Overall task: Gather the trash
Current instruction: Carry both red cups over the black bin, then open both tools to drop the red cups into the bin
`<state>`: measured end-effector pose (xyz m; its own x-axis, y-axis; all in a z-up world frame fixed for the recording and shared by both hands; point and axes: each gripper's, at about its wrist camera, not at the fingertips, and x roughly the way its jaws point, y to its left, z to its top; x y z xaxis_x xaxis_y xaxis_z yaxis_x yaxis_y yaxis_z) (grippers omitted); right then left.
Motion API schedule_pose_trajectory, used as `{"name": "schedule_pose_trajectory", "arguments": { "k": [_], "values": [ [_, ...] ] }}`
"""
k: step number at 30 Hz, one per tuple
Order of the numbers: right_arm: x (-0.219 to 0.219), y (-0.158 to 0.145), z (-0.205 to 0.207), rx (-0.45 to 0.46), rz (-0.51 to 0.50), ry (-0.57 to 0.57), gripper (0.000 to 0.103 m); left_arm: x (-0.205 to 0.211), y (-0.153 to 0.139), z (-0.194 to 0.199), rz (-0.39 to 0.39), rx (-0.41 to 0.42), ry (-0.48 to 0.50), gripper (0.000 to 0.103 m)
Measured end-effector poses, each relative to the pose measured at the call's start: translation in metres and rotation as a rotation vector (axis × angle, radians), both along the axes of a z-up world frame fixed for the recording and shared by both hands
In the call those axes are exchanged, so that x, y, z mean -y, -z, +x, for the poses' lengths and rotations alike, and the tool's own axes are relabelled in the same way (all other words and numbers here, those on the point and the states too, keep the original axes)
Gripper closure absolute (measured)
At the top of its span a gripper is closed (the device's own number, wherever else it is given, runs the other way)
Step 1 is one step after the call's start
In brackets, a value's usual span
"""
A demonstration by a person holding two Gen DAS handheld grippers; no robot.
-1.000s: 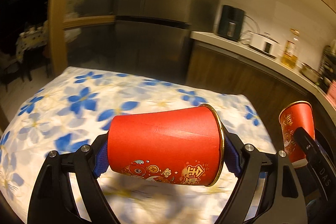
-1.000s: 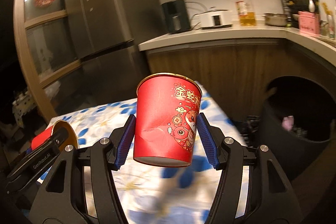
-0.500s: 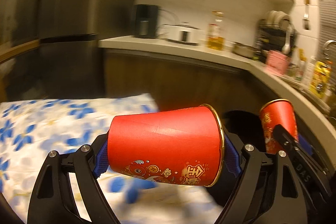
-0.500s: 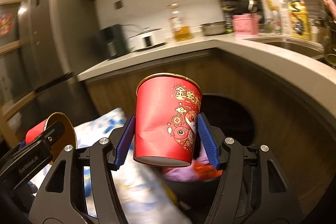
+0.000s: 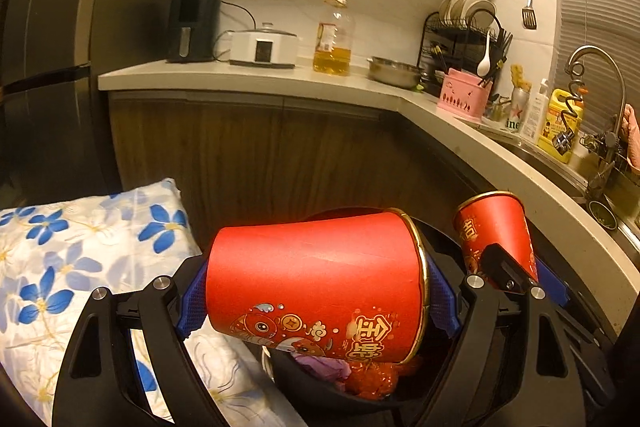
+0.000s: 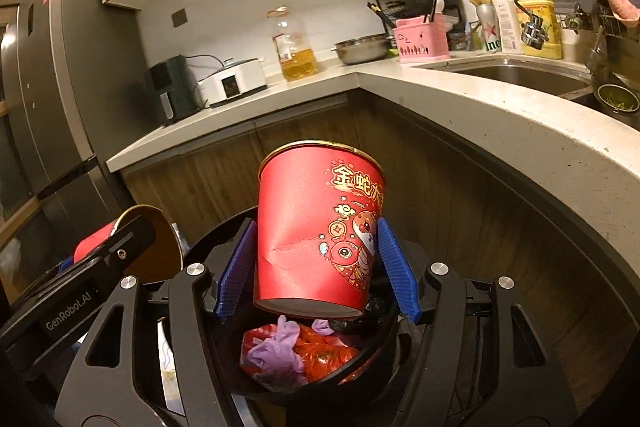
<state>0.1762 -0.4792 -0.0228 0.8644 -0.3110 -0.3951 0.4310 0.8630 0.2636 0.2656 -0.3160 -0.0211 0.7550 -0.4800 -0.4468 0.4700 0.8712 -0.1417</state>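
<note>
My left gripper (image 5: 316,301) clamps a sideways red paper cup (image 5: 316,279) | my right gripper (image 6: 316,267) clamps an upright red paper cup (image 6: 316,231) | both above a round black bin (image 6: 360,367) holding red and purple wrappers (image 6: 292,351)

Two cups (image 5: 316,287) (image 6: 320,231) above an open bin (image 6: 384,343), side by side; bin below the curved worktop (image 6: 500,123), right of a cloth-covered table (image 5: 80,247); trash (image 6: 288,351) inside.

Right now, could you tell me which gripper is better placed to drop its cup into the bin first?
Right, probably. The right gripper holds its cup upright, directly above the bin and the trash inside. The left gripper holds its cup sideways, partly over the bin's edge beside the flowered cloth.
</note>
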Motion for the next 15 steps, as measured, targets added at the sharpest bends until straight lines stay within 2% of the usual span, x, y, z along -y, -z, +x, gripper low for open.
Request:
{"name": "schedule_pose_trajectory", "arguments": {
  "k": [8,12,15],
  "values": [
    [0.007,0.008,0.008,-0.017,0.014,0.006,0.041,-0.001,0.006,0.010,-0.025,-0.039,0.005,0.016],
    [0.003,0.009,0.013,-0.019,0.011,-0.026,0.039,-0.008,0.006,0.009,-0.045,-0.049,-0.005,0.014],
    [0.000,0.010,0.018,-0.040,0.005,-0.048,0.029,-0.017,0.002,0.004,-0.040,-0.026,-0.033,0.008]
  ]
}}
